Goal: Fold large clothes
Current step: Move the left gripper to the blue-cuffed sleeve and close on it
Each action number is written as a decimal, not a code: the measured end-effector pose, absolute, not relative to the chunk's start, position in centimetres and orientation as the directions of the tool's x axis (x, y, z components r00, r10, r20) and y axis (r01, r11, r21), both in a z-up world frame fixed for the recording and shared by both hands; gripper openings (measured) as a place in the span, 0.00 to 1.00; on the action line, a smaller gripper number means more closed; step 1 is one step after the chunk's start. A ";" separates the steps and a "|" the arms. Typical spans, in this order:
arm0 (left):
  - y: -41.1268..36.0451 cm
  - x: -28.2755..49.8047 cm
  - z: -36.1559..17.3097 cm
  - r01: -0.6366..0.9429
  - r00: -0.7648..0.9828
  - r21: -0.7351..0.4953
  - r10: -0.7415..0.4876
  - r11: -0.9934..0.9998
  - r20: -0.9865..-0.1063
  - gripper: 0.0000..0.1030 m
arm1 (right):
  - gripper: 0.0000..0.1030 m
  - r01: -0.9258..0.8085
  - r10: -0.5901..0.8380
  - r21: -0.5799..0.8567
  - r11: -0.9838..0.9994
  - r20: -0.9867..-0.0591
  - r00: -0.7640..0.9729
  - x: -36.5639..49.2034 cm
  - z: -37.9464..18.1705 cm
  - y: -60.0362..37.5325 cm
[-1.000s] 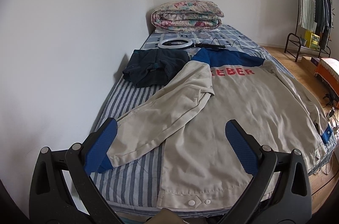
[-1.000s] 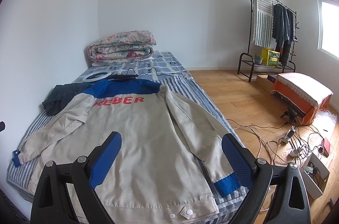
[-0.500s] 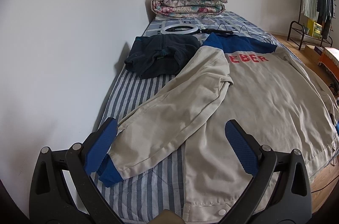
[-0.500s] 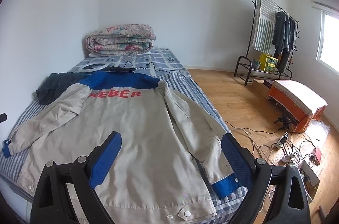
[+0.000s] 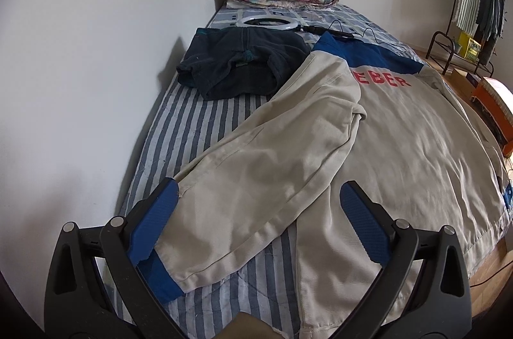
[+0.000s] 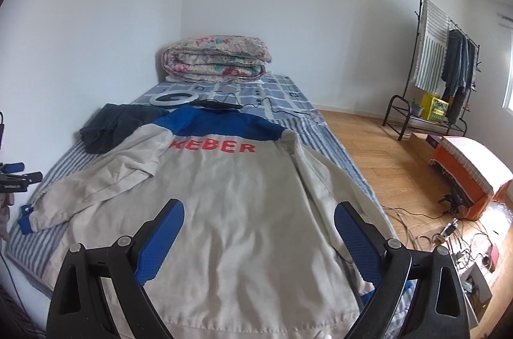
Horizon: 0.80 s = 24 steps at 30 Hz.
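a: jacket (image 6: 243,210) — beige, blue yoke, red lettering on the back. where do the two tools stand?

b: left hand-held gripper (image 5: 256,222): jaws spread wide, nothing between them, framing the near sleeve (image 5: 256,178) from above; contact with the cloth cannot be told. the blue cuff (image 5: 163,278) lies just below its left pad. right hand-held gripper (image 6: 258,238): likewise spread apart and empty, over the lower back of the jacket.

a: and how does the jacket lie?

b: spread back-up along the bed (image 5: 198,121), hem nearest both cameras. the left sleeve slants across the striped sheet, its upper part bunched against the shoulder. the other sleeve (image 6: 333,194) runs along the bed's edge on the floor side.

a: surroundings, moving outward?

b: a dark garment (image 5: 237,63), crumpled, beside the jacket's left shoulder, near the wall. beyond the collar, a white ring light (image 6: 173,98) with a black handle and cable on the checked part of the sheet. at the head of the bed, a folded floral quilt (image 6: 214,58). off the bed: wooden floor (image 6: 378,153), a clothes rack (image 6: 442,66) with hanging items, an orange-covered box (image 6: 468,172), and tangled cables (image 6: 449,236).
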<state>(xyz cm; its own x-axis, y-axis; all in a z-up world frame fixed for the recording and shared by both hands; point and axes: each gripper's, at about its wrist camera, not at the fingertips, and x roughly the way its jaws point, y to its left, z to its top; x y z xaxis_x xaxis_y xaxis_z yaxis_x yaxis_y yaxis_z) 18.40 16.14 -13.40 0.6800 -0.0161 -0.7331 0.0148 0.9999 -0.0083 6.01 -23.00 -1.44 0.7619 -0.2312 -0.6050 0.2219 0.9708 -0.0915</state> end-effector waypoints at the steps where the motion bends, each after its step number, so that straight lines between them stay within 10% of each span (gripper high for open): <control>1: 16.6 19.0 -13.8 0.006 0.675 -0.008 -0.010 1.000 -0.738 1.00 | 0.93 0.207 -0.211 -0.075 0.975 -0.593 0.777 6.3 -1.6 -22.8; 24: 23.8 34.0 -26.1 -0.031 0.385 -0.066 -0.050 0.997 -0.922 0.97 | 0.88 0.052 -0.098 -0.088 0.995 -0.667 0.739 9.3 -7.3 -21.0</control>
<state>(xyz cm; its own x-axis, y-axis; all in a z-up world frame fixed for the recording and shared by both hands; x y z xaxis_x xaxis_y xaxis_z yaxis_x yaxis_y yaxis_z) 34.00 23.82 -26.10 0.3847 -0.0496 -0.9217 -0.0307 0.9973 -0.0665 9.26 -21.02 -7.31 0.7390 -0.0981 -0.6665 0.0523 0.9947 -0.0885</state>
